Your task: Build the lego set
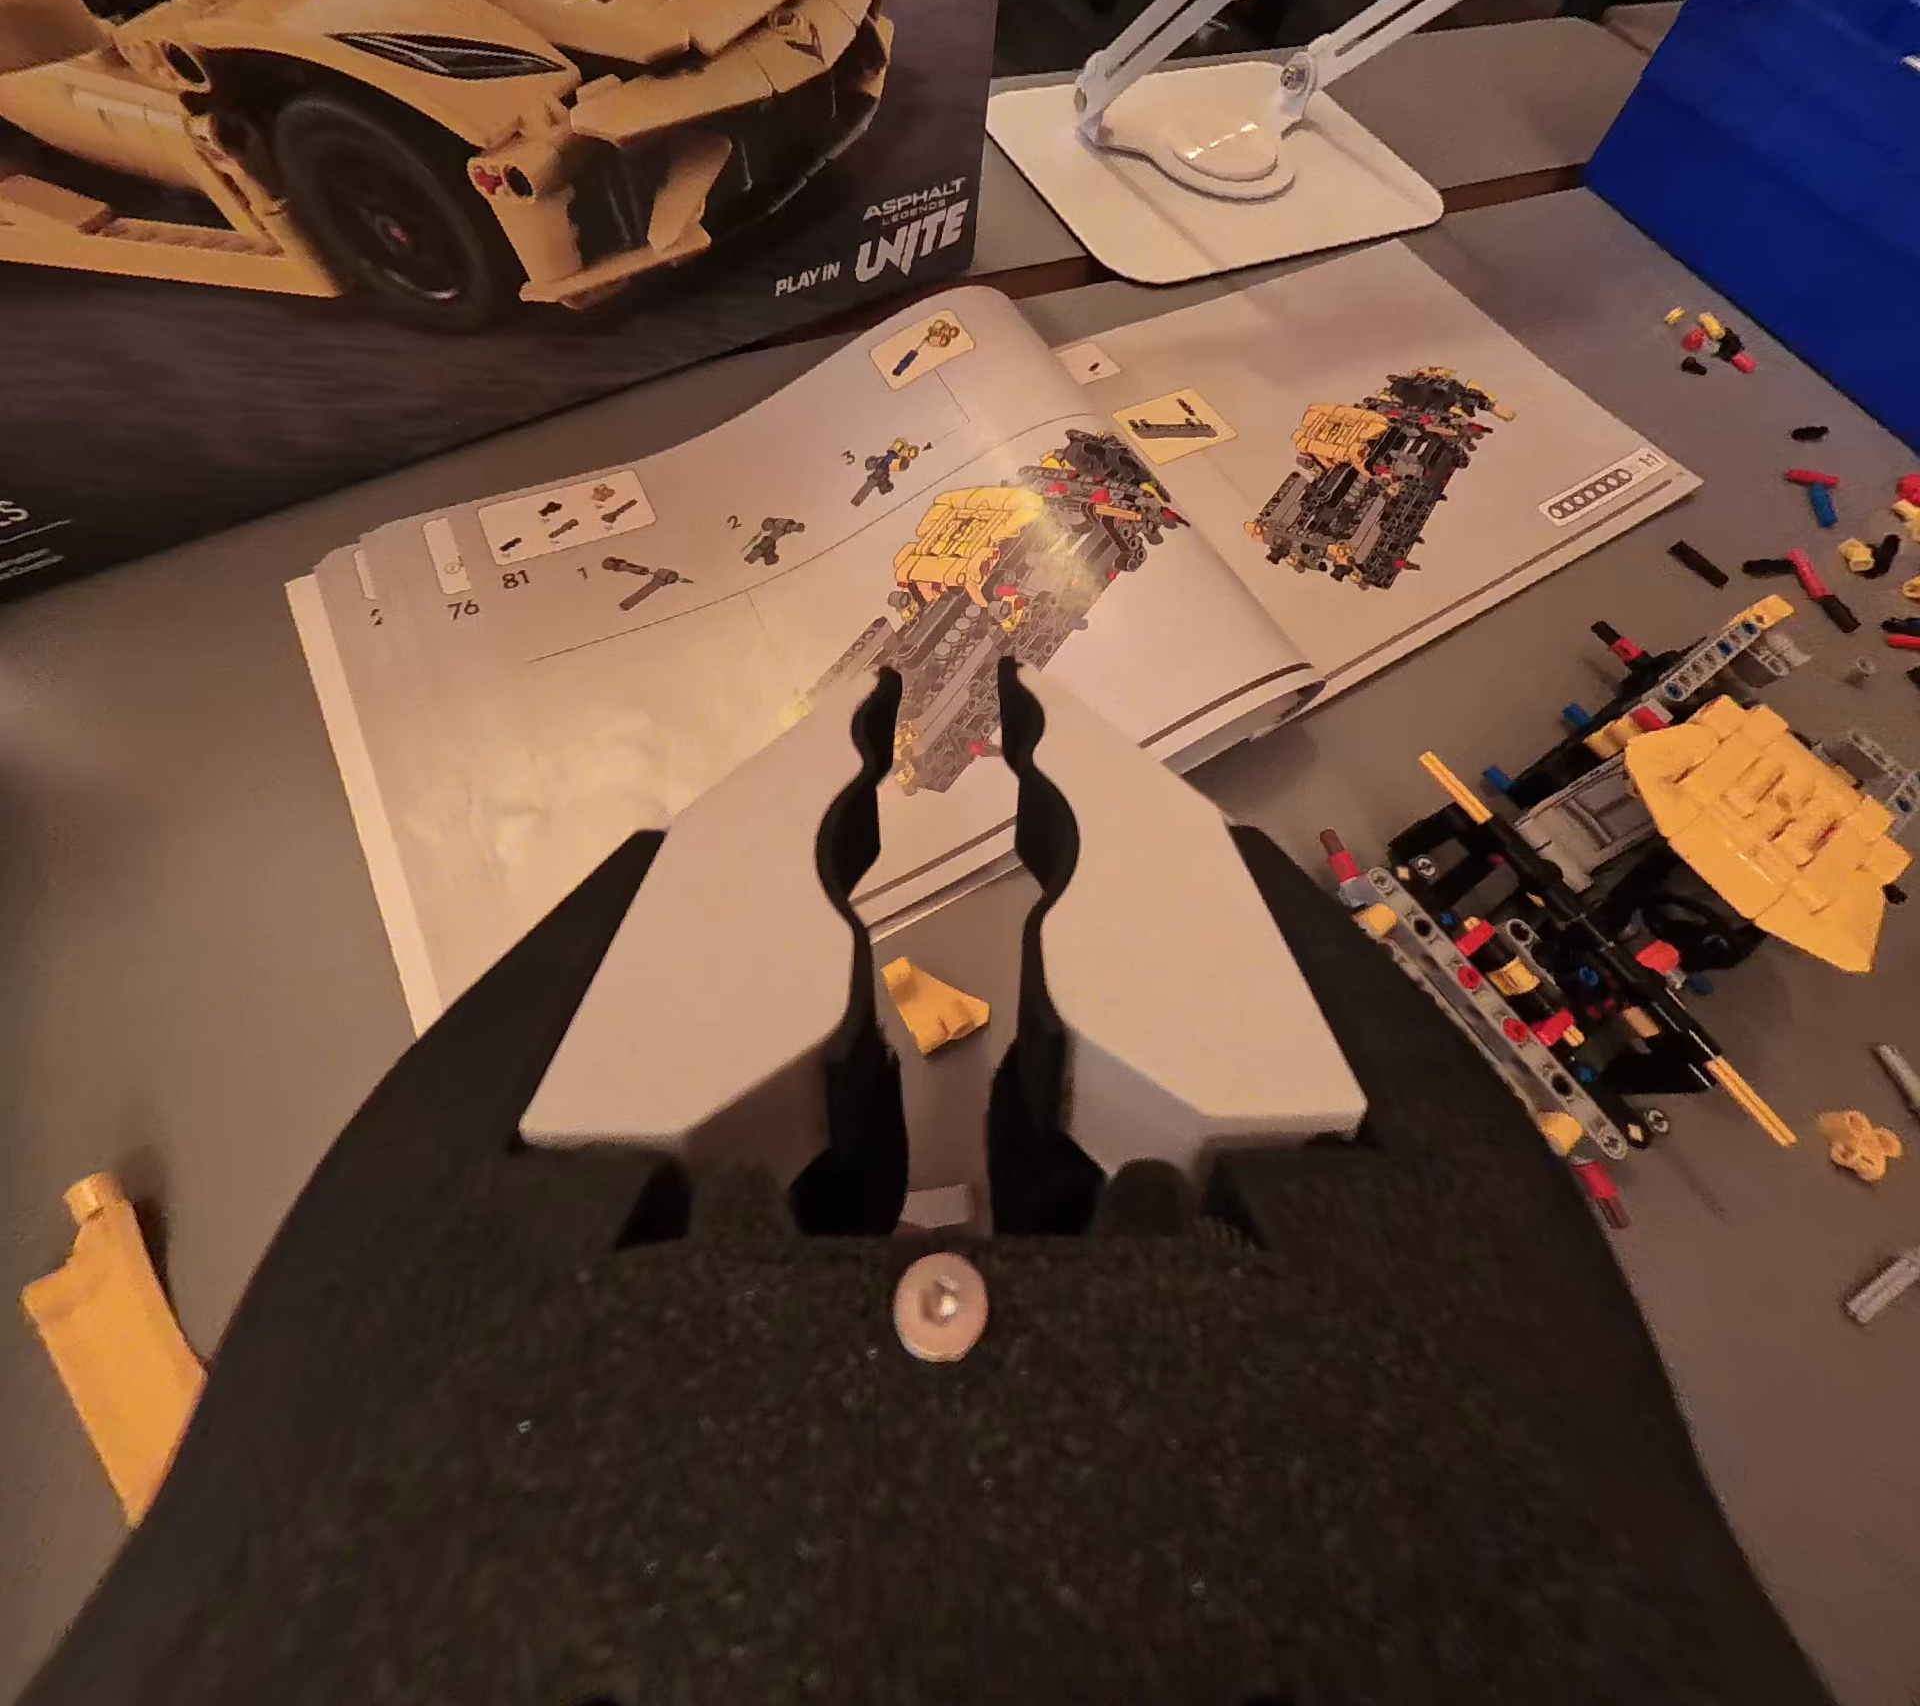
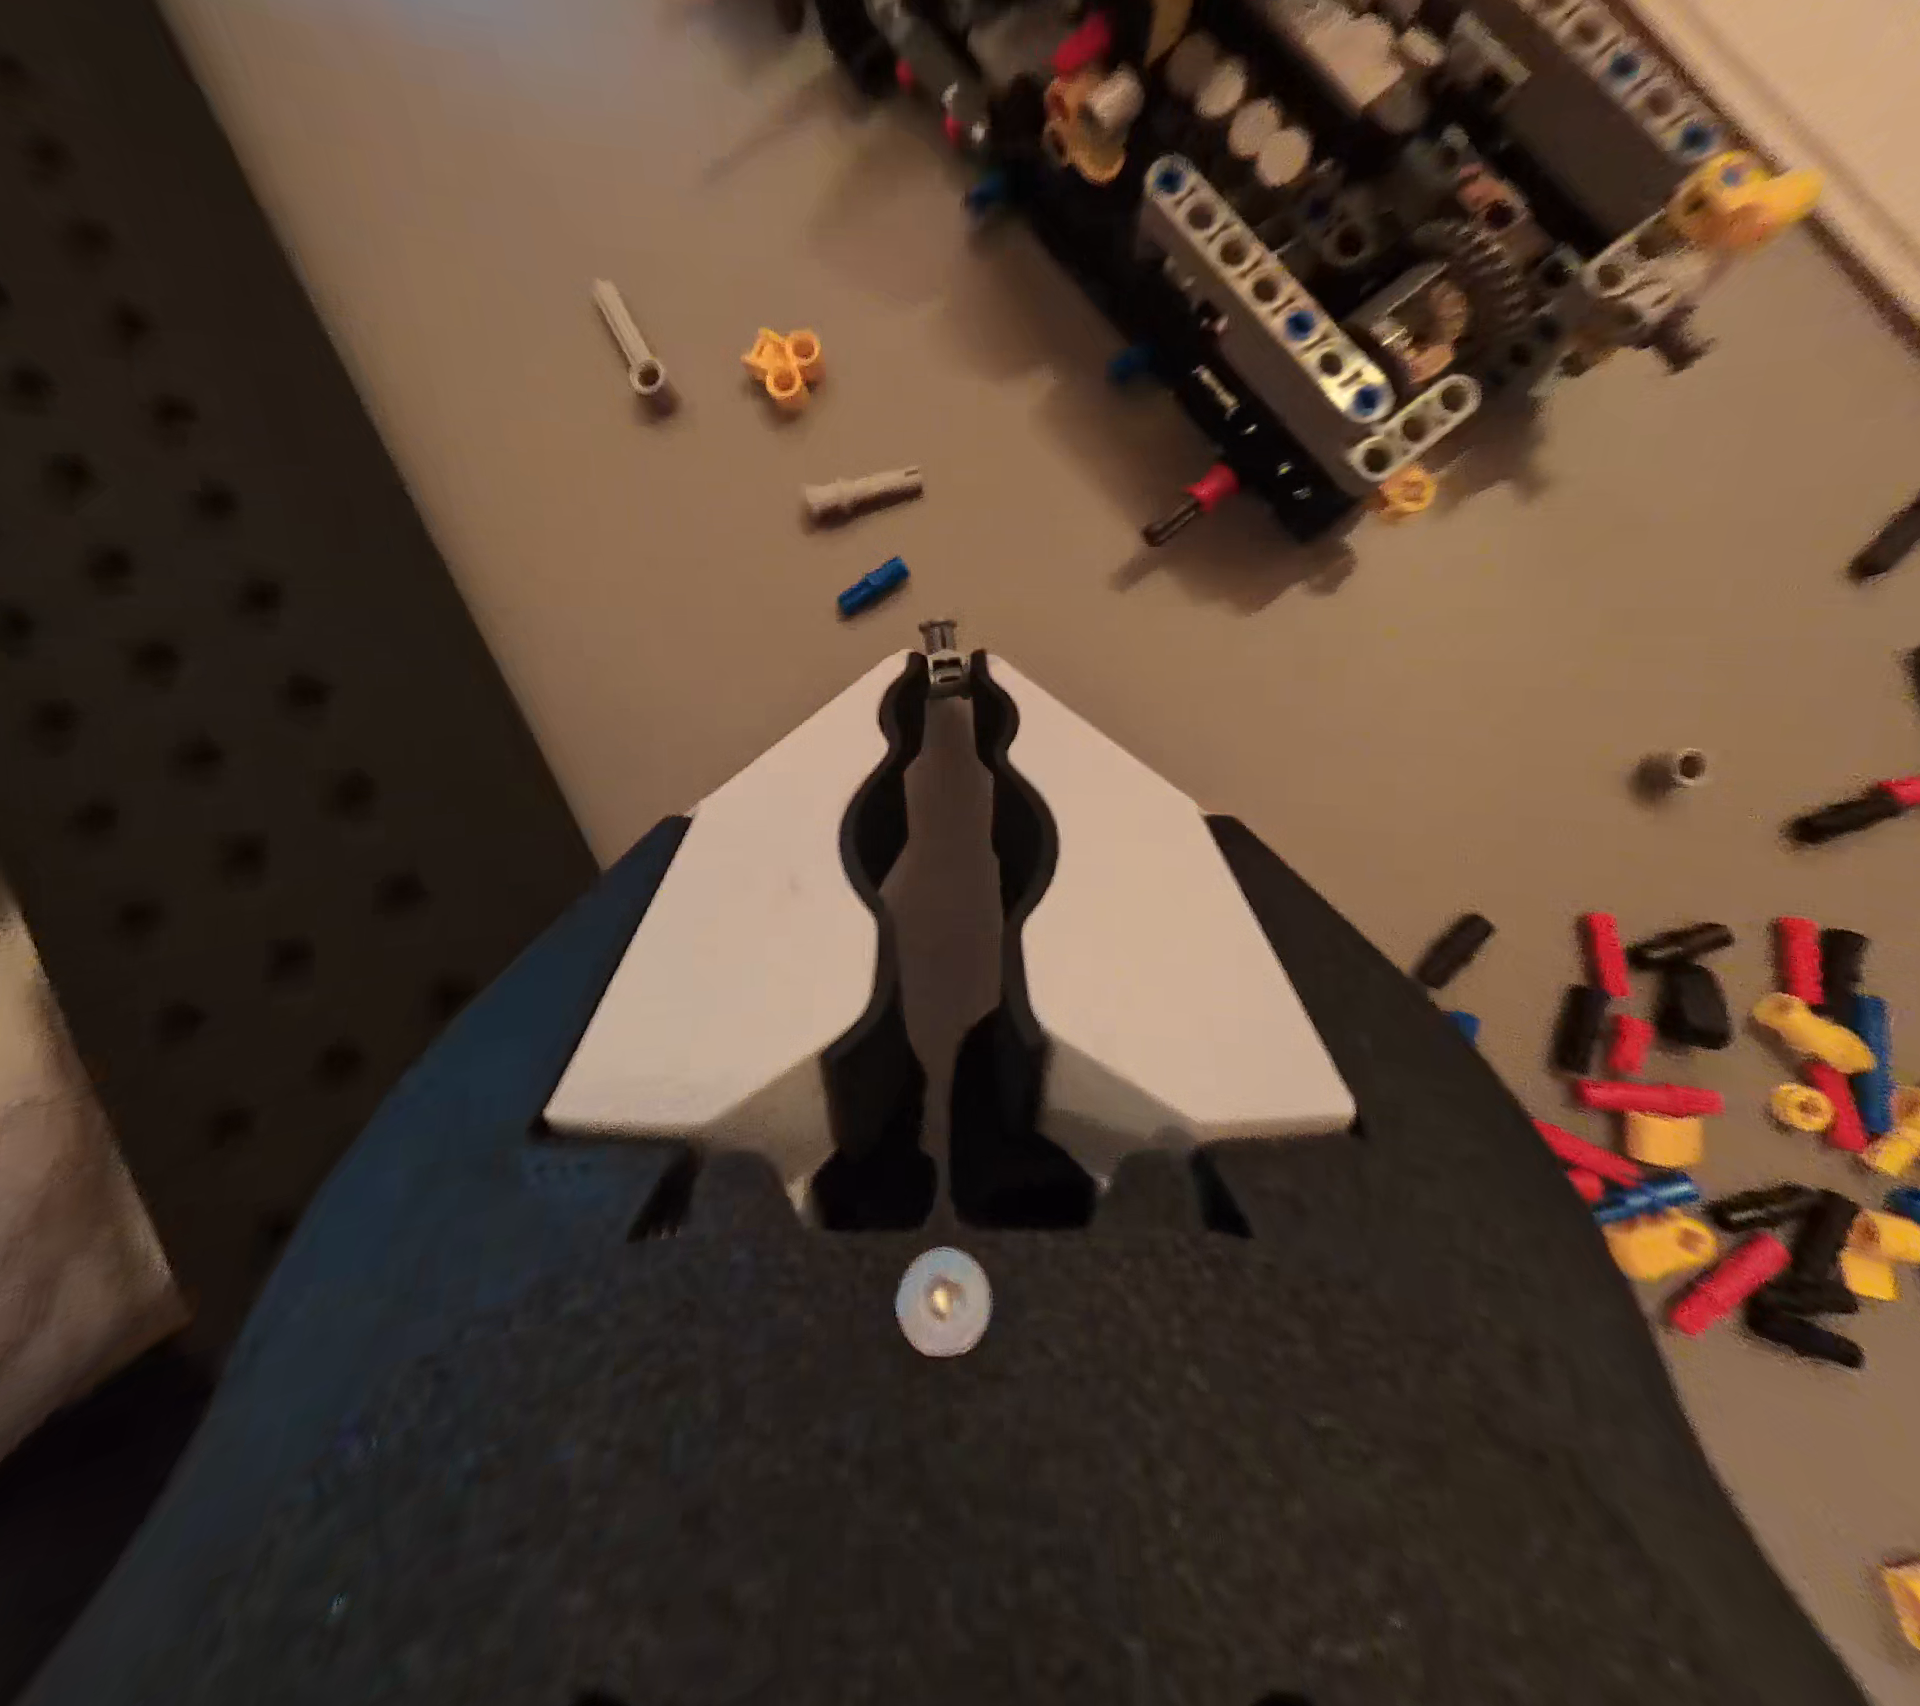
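Pinching a small grey pin (image 2: 943,657) lengthwise, pointing forward, right tool (image 2: 943,671) nearly closed.

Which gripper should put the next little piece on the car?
Probably the right gripper: it already pinches a small grey pin near the half-built car. The left gripper is open and empty above the instruction booklet.

Small grey pin (image 2: 943,667) between the right hand-held gripper's (image 2: 945,669) fingertips, above the grey table (image 2: 436,129).

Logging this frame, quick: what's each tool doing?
Left tool: open, empty.
Right tool: shut on a small grey pin.
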A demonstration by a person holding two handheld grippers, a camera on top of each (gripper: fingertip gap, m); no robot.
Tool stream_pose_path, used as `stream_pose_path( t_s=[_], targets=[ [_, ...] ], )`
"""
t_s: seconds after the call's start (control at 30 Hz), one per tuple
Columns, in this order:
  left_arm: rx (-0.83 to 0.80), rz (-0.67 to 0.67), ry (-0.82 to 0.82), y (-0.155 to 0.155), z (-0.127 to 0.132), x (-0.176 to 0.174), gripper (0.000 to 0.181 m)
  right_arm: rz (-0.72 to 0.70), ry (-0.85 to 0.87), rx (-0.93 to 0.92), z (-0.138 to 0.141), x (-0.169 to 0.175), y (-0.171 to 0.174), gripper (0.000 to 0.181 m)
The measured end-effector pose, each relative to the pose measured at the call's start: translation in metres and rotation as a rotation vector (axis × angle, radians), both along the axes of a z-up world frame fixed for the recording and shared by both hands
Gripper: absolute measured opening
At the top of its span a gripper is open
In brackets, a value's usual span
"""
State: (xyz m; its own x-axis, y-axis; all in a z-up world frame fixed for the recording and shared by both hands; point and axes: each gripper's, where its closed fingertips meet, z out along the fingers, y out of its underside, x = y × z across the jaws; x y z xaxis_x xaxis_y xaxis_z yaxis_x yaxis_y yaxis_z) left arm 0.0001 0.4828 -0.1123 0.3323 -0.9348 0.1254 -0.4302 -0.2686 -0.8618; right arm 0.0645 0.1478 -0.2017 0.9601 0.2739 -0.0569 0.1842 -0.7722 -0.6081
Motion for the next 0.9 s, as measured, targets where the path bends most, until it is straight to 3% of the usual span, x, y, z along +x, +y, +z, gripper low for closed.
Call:
stream_pose_path(
  t_s=[0.27, 0.43, 0.57, 0.73, 0.9],
  targets=[
    [0.04, 0.053, 0.063, 0.018, -0.017, -0.004, 0.019, -0.031, -0.02, -0.023, -0.012, -0.001, 0.0, 0.008],
    [0.211, 0.167, 0.233, 0.05, -0.04, -0.026, 0.019, -0.078, 0.053, 0.017, -0.001, 0.0, 0.004, 0.015],
    [0.121, 0.154, 0.19, 0.049, -0.045, -0.025, 0.019, -0.136, 0.063, 0.088, 0.016, -0.003, 0.016, 0.016],
    [0.111, 0.113, 0.14, 0.043, -0.039, -0.02, 0.019, -0.139, 0.145, 0.135, 0.024, -0.034, 0.03, 0.017],
    [0.147, 0.088, 0.128, 0.041, -0.039, -0.018, 0.019, -0.075, 0.159, 0.084, 0.011, -0.067, 0.028, 0.02]
  ],
)
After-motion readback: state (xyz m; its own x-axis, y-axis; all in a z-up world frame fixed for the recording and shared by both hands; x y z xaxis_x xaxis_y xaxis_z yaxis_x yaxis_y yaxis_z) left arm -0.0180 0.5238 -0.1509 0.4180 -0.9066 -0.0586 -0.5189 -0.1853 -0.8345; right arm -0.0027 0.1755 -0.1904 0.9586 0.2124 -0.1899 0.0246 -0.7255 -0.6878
